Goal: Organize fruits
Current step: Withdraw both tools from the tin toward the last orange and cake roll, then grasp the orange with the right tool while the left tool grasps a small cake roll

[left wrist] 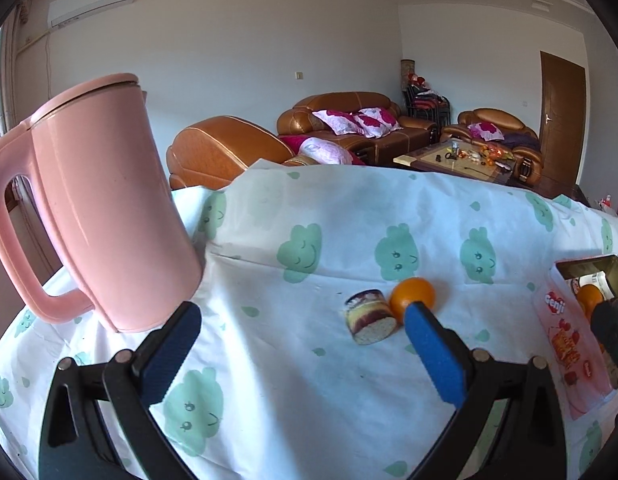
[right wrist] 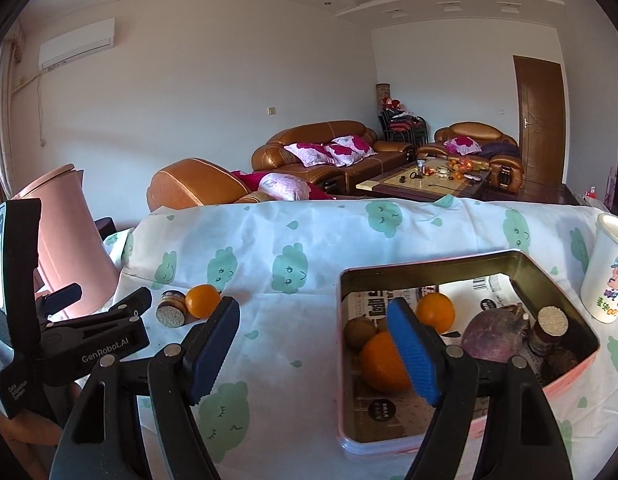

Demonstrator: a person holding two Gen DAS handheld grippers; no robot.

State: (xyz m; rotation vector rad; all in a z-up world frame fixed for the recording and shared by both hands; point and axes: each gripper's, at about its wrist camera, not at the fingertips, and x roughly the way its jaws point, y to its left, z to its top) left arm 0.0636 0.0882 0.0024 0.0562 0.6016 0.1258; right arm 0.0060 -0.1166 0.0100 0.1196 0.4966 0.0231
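Note:
An orange (left wrist: 413,296) lies on the tablecloth beside a small jar (left wrist: 369,322) on its side; both also show in the right wrist view, orange (right wrist: 203,300) and jar (right wrist: 171,309). My left gripper (left wrist: 301,344) is open and empty, its right finger just in front of the orange. A pink tin box (right wrist: 469,272) holds two oranges (right wrist: 436,312), a kiwi (right wrist: 359,331), a purple fruit (right wrist: 493,334) and a jar (right wrist: 551,326). My right gripper (right wrist: 313,348) is open and empty, at the tin's left edge. The tin also shows in the left wrist view (left wrist: 565,336).
A pink kettle (left wrist: 105,208) stands at the table's left, close to my left gripper. A white cartoon cup (right wrist: 607,272) stands right of the tin. The left gripper's body (right wrist: 69,332) shows at the left of the right wrist view. Sofas lie beyond the table's far edge.

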